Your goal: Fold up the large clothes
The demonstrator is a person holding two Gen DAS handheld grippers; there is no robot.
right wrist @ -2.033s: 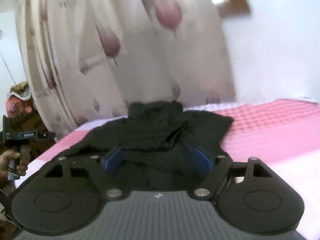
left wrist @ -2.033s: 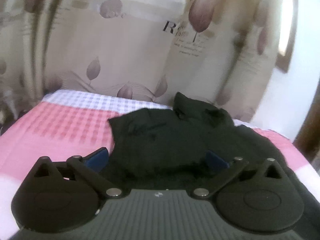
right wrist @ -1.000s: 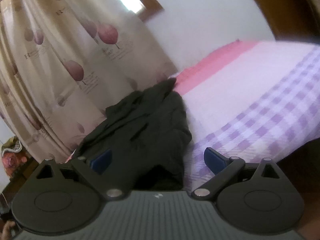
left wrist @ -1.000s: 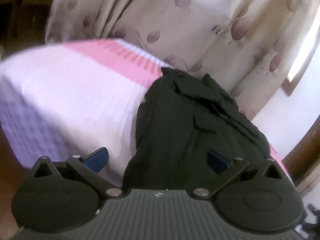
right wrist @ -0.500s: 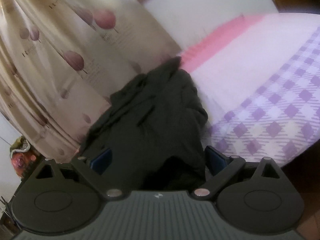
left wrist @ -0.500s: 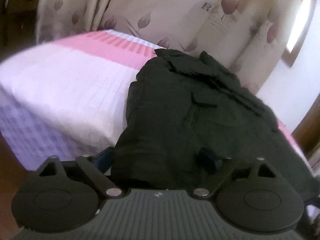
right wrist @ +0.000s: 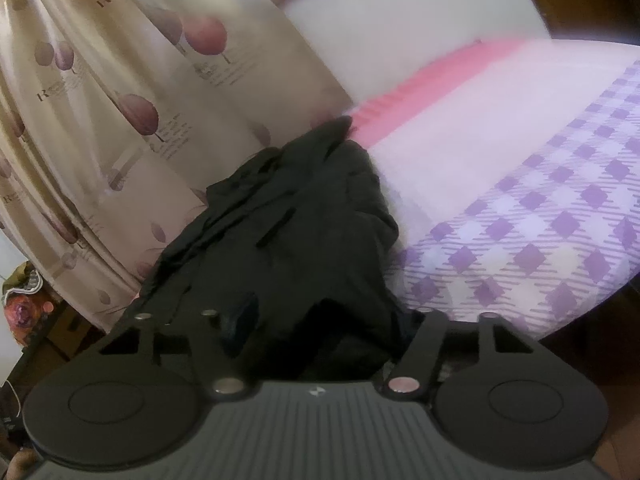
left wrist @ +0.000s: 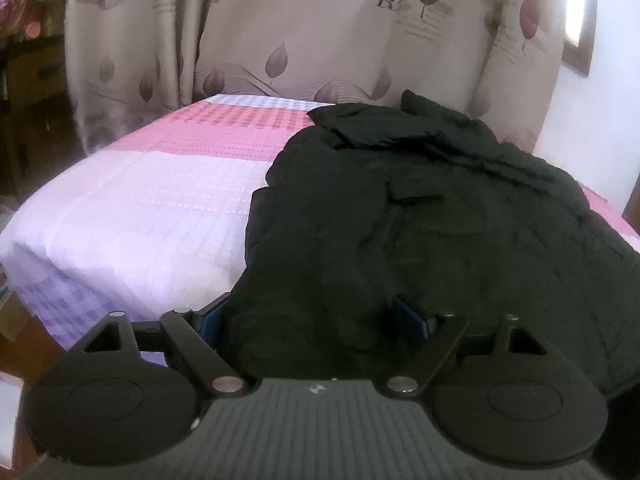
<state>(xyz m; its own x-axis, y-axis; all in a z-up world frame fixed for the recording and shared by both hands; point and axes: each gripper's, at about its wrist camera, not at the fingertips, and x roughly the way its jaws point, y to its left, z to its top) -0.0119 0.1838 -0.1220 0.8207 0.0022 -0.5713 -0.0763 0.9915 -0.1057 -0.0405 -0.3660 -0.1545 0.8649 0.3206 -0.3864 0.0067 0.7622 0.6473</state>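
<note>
Both grippers have the near hem of the black jacket between their blue pads: the left gripper presses in on a thick bunch of the hem, while the jaws of the right gripper are closing on the fabric bunched between them, though whether those pads already press it cannot be told. Beyond them the jacket lies crumpled along the bed, on its pink, white and purple checked cover, its far end near the leaf-print curtain.
</note>
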